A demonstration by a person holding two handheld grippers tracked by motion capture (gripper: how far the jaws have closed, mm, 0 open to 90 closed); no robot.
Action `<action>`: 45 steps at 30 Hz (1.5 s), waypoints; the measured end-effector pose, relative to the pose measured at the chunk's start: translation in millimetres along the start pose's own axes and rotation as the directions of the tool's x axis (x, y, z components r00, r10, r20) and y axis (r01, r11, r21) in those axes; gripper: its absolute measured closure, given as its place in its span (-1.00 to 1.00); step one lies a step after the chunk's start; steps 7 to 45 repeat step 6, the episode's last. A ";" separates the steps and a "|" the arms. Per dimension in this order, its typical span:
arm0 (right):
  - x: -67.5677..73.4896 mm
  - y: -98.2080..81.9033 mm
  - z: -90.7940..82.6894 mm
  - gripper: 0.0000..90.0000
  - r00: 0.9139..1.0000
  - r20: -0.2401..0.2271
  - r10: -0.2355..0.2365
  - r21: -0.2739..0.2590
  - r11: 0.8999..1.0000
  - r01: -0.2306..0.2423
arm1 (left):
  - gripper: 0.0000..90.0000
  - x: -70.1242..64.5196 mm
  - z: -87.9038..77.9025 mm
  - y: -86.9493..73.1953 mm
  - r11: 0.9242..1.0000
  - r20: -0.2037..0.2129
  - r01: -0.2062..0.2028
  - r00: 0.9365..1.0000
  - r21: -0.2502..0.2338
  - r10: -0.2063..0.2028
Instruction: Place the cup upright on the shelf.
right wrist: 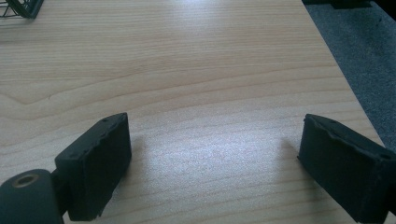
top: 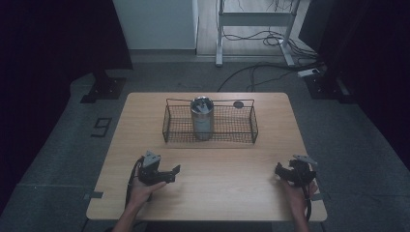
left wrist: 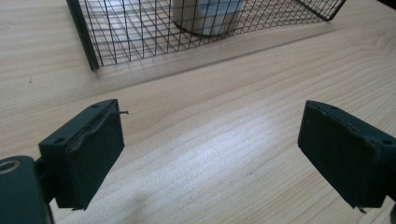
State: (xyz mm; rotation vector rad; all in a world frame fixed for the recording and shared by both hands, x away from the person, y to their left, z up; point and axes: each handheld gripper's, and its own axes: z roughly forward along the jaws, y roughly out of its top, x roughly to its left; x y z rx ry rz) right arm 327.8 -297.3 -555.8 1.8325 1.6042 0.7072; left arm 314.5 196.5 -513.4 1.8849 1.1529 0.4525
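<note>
Cup (left wrist: 205, 16) top cut off, basket (left wrist: 135, 42) cropped.

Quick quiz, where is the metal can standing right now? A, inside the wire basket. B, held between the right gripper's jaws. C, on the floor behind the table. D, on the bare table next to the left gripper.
A: the metal can stands upright inside the wire basket at the far side of the table, with both grippers apart from it.

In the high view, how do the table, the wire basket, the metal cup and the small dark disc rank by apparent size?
Largest to smallest:
1. table
2. wire basket
3. metal cup
4. small dark disc
</note>
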 end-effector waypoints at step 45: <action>-0.2 0.0 0.1 -0.79 1.000 -0.001 0.001 0.001 1.000 -0.001 | -0.83 -2.3 4.2 -1.1 1.000 -0.001 -0.007 1.000 0.021 0.007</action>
